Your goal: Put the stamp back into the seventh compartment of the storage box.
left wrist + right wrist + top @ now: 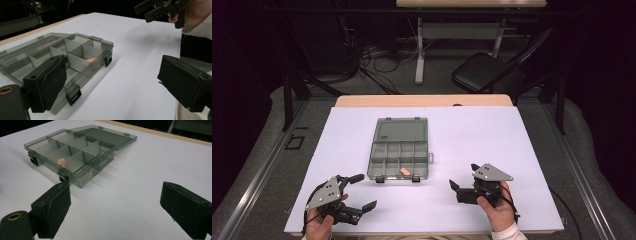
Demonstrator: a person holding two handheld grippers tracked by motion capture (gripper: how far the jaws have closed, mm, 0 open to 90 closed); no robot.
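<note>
High view: grey plastic box point(398, 148), lid flung back, at centre of the white desk point(492, 135); left tongs point(354, 192) at lower left and right tongs point(464, 177) at lower right, both gaping, empty. Left gripper view: orange piece point(90, 60) in a near-edge compartment at mid-frame. Right gripper view: box at upper left looks light, stiff, slick—best pinched on a side wall or by the latches point(63, 178).

A small white label point(85, 177) is seen on the side wall of the clear compartment box point(75, 152); its print is too small to be read. No other text is shown.
</note>
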